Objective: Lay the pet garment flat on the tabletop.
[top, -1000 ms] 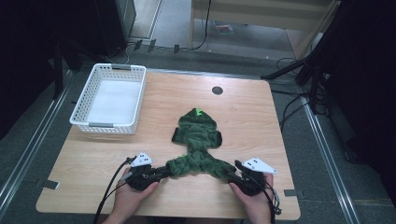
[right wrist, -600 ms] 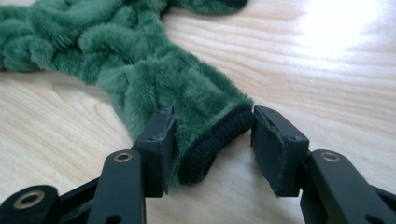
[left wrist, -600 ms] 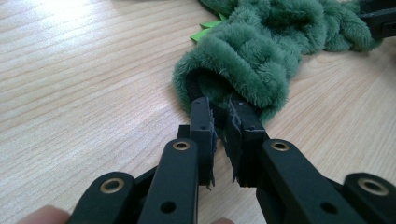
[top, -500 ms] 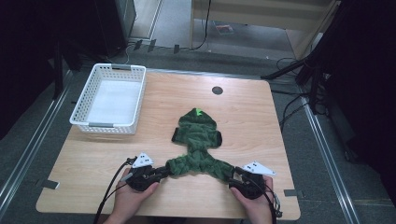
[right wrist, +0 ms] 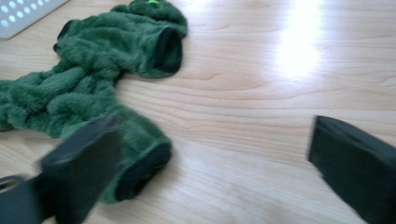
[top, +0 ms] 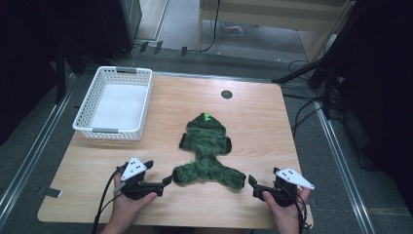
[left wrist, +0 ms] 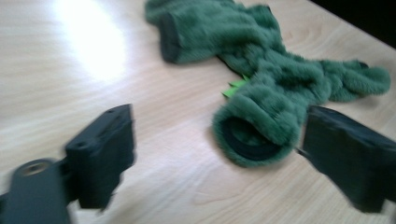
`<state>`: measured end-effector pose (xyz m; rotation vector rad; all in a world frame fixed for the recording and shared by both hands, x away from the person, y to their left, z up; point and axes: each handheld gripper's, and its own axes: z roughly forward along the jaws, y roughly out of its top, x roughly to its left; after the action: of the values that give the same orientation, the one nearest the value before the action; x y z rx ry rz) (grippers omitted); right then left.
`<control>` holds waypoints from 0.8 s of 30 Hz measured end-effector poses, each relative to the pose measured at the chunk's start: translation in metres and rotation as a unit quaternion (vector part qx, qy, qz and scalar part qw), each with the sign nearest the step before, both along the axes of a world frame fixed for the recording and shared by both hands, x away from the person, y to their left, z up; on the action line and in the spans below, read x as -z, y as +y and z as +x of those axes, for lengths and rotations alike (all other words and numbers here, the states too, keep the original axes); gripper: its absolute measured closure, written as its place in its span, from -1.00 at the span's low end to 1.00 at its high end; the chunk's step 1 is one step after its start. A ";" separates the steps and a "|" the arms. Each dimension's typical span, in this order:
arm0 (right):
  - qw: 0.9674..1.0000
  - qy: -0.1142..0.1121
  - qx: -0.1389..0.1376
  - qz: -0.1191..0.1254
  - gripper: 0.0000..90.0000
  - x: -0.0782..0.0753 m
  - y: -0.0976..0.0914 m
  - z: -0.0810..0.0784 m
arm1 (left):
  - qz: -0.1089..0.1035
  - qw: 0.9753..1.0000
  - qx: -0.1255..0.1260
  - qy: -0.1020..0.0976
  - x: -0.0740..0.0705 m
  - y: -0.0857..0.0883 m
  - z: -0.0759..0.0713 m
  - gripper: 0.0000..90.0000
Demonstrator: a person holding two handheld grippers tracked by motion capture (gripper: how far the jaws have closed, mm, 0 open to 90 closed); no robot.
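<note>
A fuzzy green hooded garment lies flat on the wooden table, hood toward the far side, its two legs spread toward me. My left gripper sits just left of the left leg's end. In the left gripper view this gripper is open wide, with the black-lined leg cuff lying on the table between its jaws. My right gripper is a little right of the other leg's end. It is open too, with that leg cuff beside its left jaw and bare wood between the jaws.
A white plastic basket stands at the back left of the table, with nothing in it. A round cable hole is near the far edge. Cables and dark equipment lie on the floor to the right.
My right gripper has pulled back to the right, away from the garment's leg end. The left gripper has hardly moved. The garment lies as before.
</note>
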<state>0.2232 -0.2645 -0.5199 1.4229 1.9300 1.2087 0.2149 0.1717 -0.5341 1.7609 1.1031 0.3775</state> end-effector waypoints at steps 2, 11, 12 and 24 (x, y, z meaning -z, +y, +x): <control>1.000 -0.006 0.007 -0.004 -1.00 0.000 -0.005 0.000 | -0.004 1.000 -0.008 -0.002 -0.002 0.010 -0.001 -0.97; 0.999 -0.011 0.037 -0.021 -1.00 0.004 -0.020 0.005 | -0.004 0.997 -0.075 -0.012 -0.005 0.064 -0.008 -0.97; 0.999 -0.011 0.039 -0.021 -1.00 0.005 -0.022 0.005 | -0.001 0.997 -0.079 -0.015 -0.005 0.070 -0.009 -0.97; 0.997 0.006 0.068 -0.023 -1.00 0.013 -0.041 0.008 | 0.016 0.990 -0.139 -0.012 0.001 0.133 -0.015 -0.97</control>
<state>0.2311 -0.3056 -0.5325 1.5148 1.8245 1.0897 0.2001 0.3049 -0.5349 1.6285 1.3362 0.5882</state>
